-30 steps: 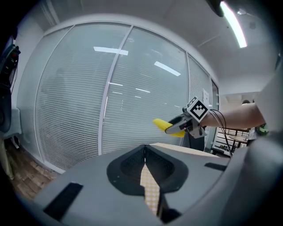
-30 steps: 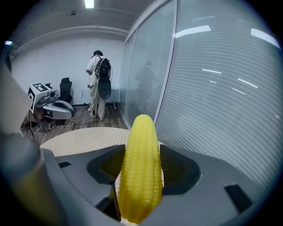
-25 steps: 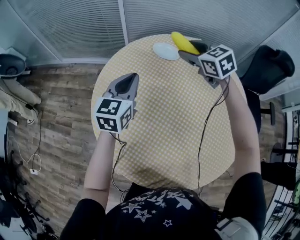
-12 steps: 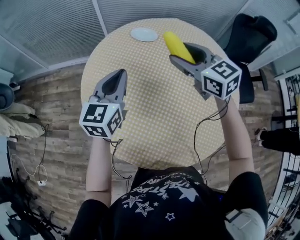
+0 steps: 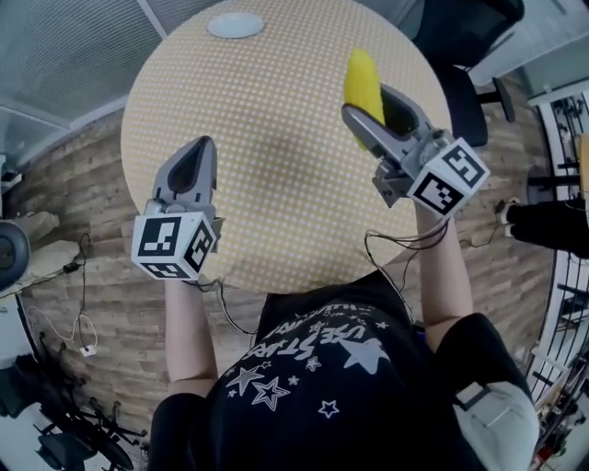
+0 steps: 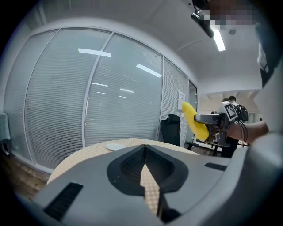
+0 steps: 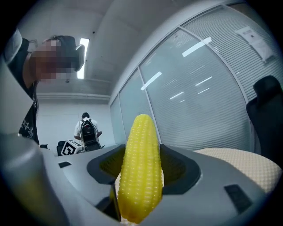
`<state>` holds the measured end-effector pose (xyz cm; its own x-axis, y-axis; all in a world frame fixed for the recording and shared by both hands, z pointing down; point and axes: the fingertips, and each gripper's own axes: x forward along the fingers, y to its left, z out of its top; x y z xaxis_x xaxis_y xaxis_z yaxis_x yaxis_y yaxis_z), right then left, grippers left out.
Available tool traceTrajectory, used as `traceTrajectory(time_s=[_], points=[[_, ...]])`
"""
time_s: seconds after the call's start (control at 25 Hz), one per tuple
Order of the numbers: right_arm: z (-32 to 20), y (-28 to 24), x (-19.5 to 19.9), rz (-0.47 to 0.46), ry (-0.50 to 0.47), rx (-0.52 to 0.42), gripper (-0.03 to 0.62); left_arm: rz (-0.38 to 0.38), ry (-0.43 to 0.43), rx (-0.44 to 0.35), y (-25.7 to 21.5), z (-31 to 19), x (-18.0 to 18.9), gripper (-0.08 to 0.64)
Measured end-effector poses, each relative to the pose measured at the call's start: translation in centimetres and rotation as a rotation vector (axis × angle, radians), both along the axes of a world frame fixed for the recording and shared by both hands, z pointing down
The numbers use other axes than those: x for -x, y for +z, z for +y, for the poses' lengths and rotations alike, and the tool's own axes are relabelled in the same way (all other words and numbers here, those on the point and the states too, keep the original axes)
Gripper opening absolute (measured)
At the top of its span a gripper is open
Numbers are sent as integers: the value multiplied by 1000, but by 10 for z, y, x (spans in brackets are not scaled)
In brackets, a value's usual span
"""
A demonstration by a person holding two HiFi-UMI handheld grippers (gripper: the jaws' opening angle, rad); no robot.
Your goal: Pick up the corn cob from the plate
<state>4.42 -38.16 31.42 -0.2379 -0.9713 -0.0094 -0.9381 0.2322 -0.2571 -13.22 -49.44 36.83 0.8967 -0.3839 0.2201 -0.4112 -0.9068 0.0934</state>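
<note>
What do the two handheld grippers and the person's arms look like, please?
The left gripper and right gripper are grey, each tapering to two jaws with dark ribbed pads. Each carries a white cube with black square markers, and thin black cables trail from them. The person wears a black short-sleeved shirt printed with white stars.

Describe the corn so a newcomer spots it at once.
Start at the round checked table; over its right side is the right gripper. The corn is clamped in its jaws, the only bright yellow, knobbly thing; the plate at the far edge is pale and flat.
</note>
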Motion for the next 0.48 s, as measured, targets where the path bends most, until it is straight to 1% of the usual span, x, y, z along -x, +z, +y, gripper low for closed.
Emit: traceTrajectory(time_s=[0.12, 0.2, 0.36, 0.48], points=[[34, 9, -23, 3, -18, 9, 255, -9, -47, -4, 0, 30, -6, 6], [55, 8, -38, 6, -40, -3, 255, -7, -81, -13, -5, 52, -14, 6], [100, 0, -66, 13, -92, -42, 255, 18, -134, -19, -17, 105, -43, 6], [139, 4, -81, 1, -158, -51, 255, 52, -210, -33, -21, 152, -63, 6]])
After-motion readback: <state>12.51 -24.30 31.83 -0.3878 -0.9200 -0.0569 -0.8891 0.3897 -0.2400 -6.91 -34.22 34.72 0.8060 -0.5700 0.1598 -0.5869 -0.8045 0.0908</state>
